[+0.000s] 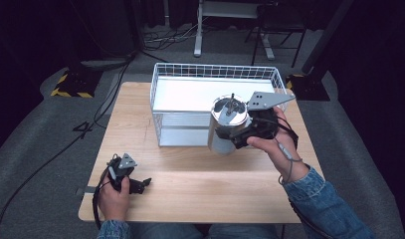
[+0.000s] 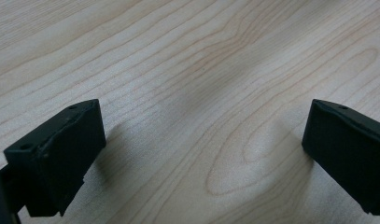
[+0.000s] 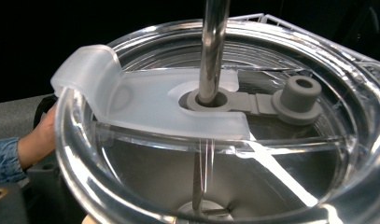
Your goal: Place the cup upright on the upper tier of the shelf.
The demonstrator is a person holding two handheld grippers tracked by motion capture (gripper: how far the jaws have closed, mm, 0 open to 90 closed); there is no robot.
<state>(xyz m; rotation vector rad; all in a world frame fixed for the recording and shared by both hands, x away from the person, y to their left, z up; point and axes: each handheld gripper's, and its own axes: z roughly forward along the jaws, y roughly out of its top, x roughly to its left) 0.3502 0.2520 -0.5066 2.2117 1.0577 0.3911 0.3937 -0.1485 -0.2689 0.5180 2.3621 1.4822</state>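
Note:
A stainless steel tumbler [image 1: 224,125] with a clear lid [image 1: 230,110] and a metal straw stands slightly tilted at the front right corner of the white wire basket [image 1: 165,74]. My right gripper [image 1: 234,136] is shut on the tumbler's side, just under the lid. Seen close in the right gripper view, the lid [image 3: 145,109] has a frosted slider, a grey stopper [image 3: 297,99], and the straw [image 3: 214,46] through its middle. My left gripper [image 1: 142,183] rests low at the table's front left, open, its jaws [image 2: 204,135] wide apart over bare wood.
The light wooden table [image 1: 190,184] has free room in front of the basket and on its left side. Cables and stand legs lie on the grey floor behind and to the left. The person's left hand [image 3: 38,135] is seen past the lid.

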